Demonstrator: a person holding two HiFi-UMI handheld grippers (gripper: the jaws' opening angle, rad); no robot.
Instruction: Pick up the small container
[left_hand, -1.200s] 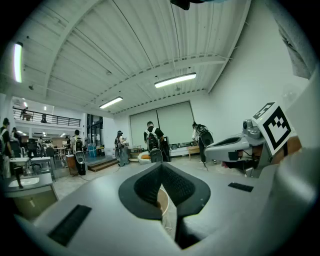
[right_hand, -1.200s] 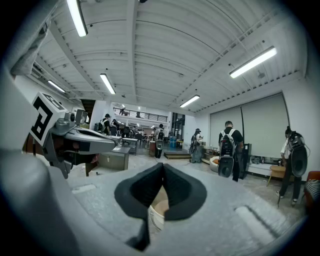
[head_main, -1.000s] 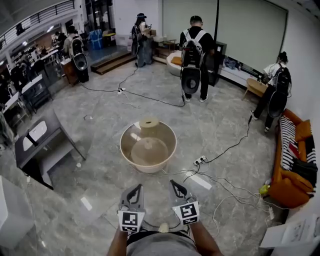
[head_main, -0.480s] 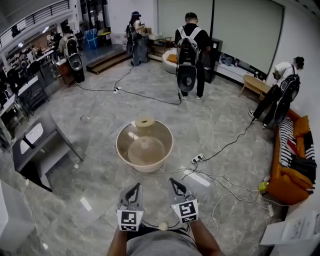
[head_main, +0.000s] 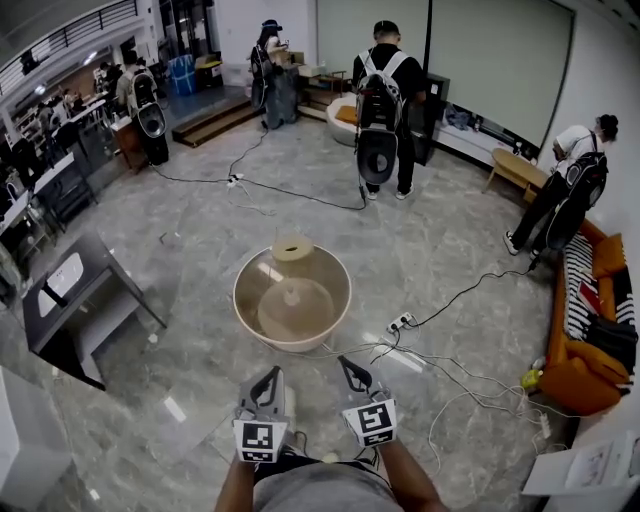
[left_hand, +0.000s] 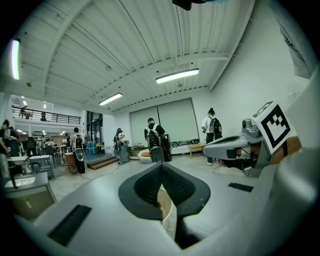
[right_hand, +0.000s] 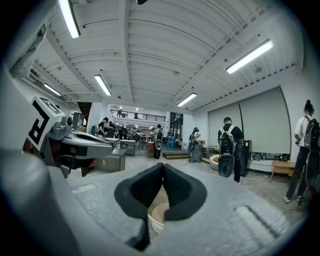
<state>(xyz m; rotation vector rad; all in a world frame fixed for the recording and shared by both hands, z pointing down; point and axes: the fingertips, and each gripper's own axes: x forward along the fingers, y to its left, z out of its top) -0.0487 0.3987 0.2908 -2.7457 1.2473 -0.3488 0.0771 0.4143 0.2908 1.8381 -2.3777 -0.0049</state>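
Note:
A wide beige basin (head_main: 243, 300) stands on the marble floor ahead of me. A small tan cylindrical container (head_main: 293, 248) sits at its far rim, and a domed beige piece (head_main: 296, 308) lies inside it. My left gripper (head_main: 268, 377) and right gripper (head_main: 350, 368) are held side by side close to my body, short of the basin and pointing toward it. Both are shut with nothing between the jaws. The left gripper (left_hand: 161, 167) shows the basin (left_hand: 167, 212) below its tips, and so does the right gripper (right_hand: 163, 167), with the basin (right_hand: 156, 217) under it.
White cables and a power strip (head_main: 402, 322) trail across the floor right of the basin. A grey table (head_main: 70, 290) stands at the left and an orange sofa (head_main: 580, 370) at the right. People with backpacks (head_main: 382, 110) stand farther back.
The basin has come slightly nearer and lower in the head view. Both grippers keep their spot before my body, still shut. The person at the far right has shifted position.

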